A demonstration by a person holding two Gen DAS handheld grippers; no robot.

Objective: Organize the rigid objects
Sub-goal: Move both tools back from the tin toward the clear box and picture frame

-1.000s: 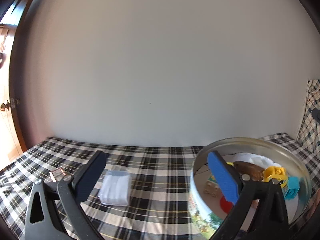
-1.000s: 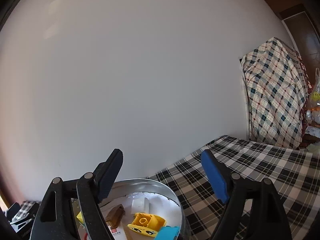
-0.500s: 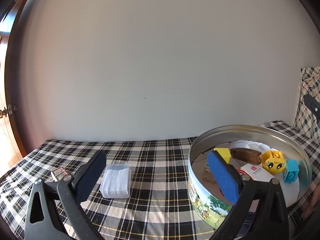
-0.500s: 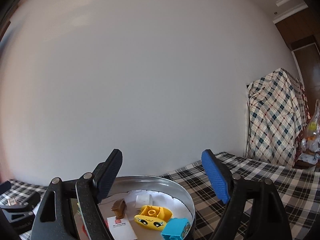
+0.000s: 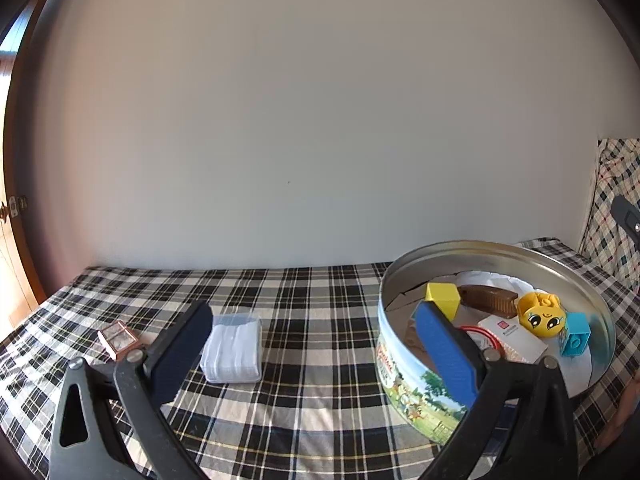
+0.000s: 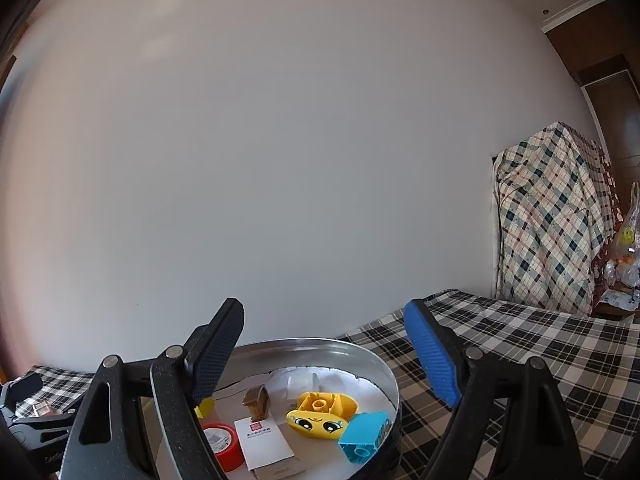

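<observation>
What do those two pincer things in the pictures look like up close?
Both are alike. The left tool and right tool each have two black triangular plastic arms with cut-out holes and silver rivets. Each ends in a pair of flat textured pads: one black pad and one bright blue pad. No cables or sleeves show.

1. A white wall (image 5: 304,120) fills the view ahead of each hand-held gripper.
2. A black-and-white plaid cloth (image 5: 312,312) covers the desk below them.
3. A checked blanket (image 6: 556,220) hangs over something tall, ahead and right of the right hand-held gripper.
4. A wooden door (image 5: 10,264) stands far left of the left hand-held gripper.
5. A plastic bag (image 6: 626,240) sits beyond the blanket, at the right edge.
</observation>
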